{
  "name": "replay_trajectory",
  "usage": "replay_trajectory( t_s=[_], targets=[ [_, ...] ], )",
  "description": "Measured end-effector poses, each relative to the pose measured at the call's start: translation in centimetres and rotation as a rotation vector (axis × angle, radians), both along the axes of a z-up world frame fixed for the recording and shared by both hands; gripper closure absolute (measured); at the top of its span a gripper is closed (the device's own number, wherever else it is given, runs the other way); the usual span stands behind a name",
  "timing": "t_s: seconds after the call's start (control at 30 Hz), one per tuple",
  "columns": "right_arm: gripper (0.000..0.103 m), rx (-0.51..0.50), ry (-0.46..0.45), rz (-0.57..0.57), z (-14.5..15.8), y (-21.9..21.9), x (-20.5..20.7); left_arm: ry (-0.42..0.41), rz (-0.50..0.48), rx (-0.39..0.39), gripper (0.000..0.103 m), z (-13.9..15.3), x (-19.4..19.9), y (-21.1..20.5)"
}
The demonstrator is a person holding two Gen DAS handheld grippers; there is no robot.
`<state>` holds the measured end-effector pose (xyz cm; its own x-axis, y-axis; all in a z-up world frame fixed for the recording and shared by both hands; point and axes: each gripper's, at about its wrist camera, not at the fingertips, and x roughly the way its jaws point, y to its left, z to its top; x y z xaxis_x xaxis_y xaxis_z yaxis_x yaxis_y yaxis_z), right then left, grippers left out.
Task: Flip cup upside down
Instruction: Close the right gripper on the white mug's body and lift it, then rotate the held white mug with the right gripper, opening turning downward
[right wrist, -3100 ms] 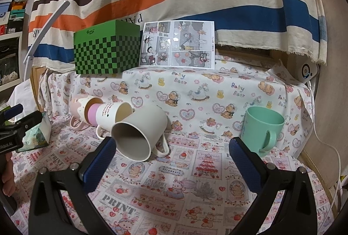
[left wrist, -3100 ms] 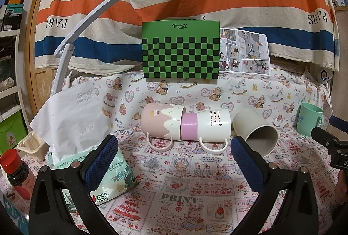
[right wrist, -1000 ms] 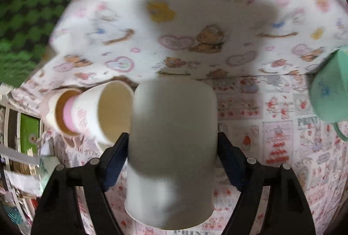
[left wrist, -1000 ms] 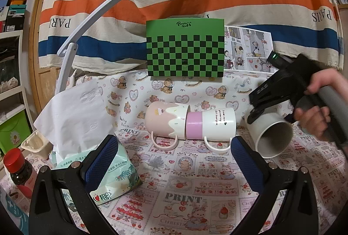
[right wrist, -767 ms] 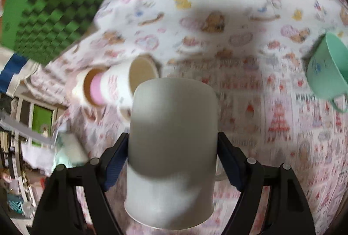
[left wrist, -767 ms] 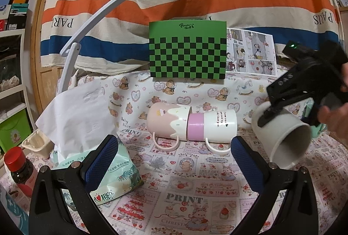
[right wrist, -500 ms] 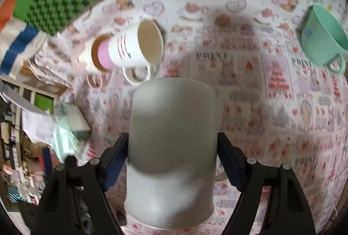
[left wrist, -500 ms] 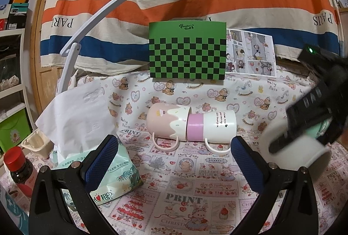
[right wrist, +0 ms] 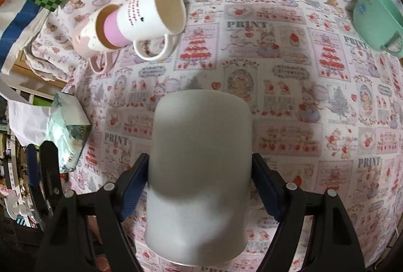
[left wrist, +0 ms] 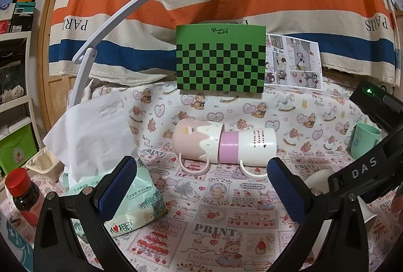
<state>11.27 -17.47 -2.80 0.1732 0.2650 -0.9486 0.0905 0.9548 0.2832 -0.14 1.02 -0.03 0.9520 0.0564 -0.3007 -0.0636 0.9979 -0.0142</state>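
My right gripper (right wrist: 200, 186) is shut on a plain grey-white cup (right wrist: 200, 171), its blue pads (right wrist: 133, 186) on both sides. The camera looks steeply down at the printed tablecloth (right wrist: 289, 100), and the cup's closed base points away from the lens. In the left wrist view only a bit of that cup (left wrist: 318, 180) shows behind the right gripper's black body (left wrist: 365, 166) at the right edge. My left gripper (left wrist: 201, 191) is open and empty, low over the cloth at the front.
A pink cup (left wrist: 194, 139) and a white cup with a pink band (left wrist: 249, 147) lie nested on their sides mid-table. A mint cup (left wrist: 362, 139) stands at the right. A tissue pack (left wrist: 113, 191), a red-capped bottle (left wrist: 22, 192) and a green checkered box (left wrist: 220, 61) are around.
My right gripper took hold of the lying grey-white cup, lifted it, carried it forward and right, and turned it so the camera now looks down at the cloth. My left gripper stayed still.
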Motion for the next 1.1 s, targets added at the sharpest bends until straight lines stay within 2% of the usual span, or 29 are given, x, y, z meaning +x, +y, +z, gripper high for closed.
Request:
replay_trajectory(
  t_s=[0.17,0.23,0.27,0.47,0.57,0.8,0.97,1.1],
  targets=[
    [0.023,-0.007,-0.081,0.041,1.1,0.2,0.2,0.002,-0.006,0.006,0.000,0.0,0.1,0.0],
    [0.013,-0.013,-0.131,0.057,2.0,-0.1,-0.1,0.004,-0.005,0.003,0.000,0.0,0.2,0.0],
    [0.012,-0.021,-0.158,0.064,2.4,-0.4,-0.4,0.006,-0.005,0.003,0.000,0.0,0.2,0.0],
    [0.000,-0.086,-0.436,0.098,5.4,-2.8,-2.9,0.007,-0.010,0.008,0.000,-0.1,0.3,-0.1],
    [0.000,-0.141,-0.587,0.090,6.1,-4.8,-3.9,0.007,-0.007,0.008,0.000,-0.1,0.3,-0.2],
    [0.000,-0.167,-0.800,0.011,5.4,-8.9,-6.8,0.006,-0.004,0.008,0.000,-0.1,0.3,-0.1],
    [0.000,-0.235,-0.961,-0.010,4.7,-10.0,-9.0,0.008,-0.004,0.007,0.000,-0.1,0.3,-0.1],
    [0.000,-0.335,-1.054,0.057,4.1,-9.6,-9.7,0.027,-0.017,-0.002,0.000,-0.3,0.6,0.0]
  ],
)
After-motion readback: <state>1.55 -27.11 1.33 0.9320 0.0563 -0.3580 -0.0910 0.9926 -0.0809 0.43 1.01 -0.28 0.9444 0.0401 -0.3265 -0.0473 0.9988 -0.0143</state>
